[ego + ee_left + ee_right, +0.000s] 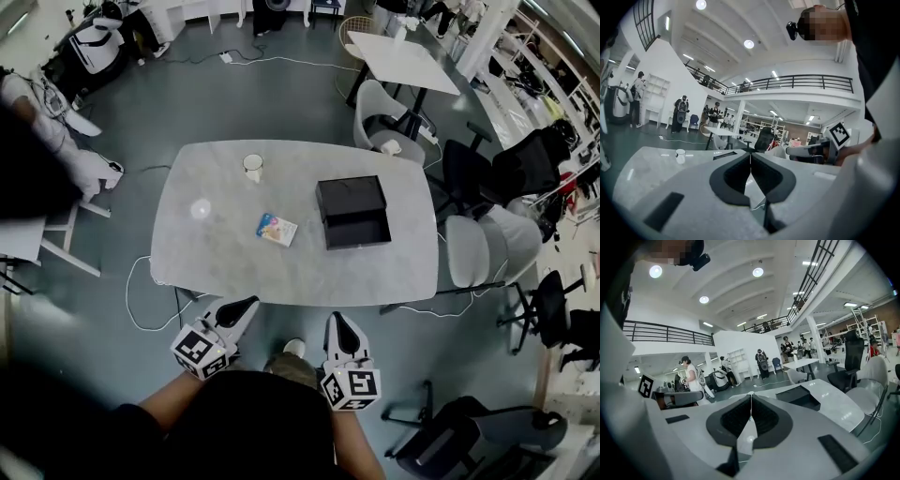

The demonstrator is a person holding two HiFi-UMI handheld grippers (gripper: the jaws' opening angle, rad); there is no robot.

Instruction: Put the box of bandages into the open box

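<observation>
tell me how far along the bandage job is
Done: nothing yet. The box of bandages lies on the table, apart from the open box to its right. In hand: nothing; the left tongs and right tongs are both shut and empty, short of the table's near edge. Left: grasp the bandages, carry them over, set them inside.

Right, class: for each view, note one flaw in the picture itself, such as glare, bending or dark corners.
Head view: fisheye bows the table edges, with a pale glare spot left of the bandage box. Left gripper view: ceiling lamps blown out, corners black. Right gripper view: railing bows, corners black too.
</observation>
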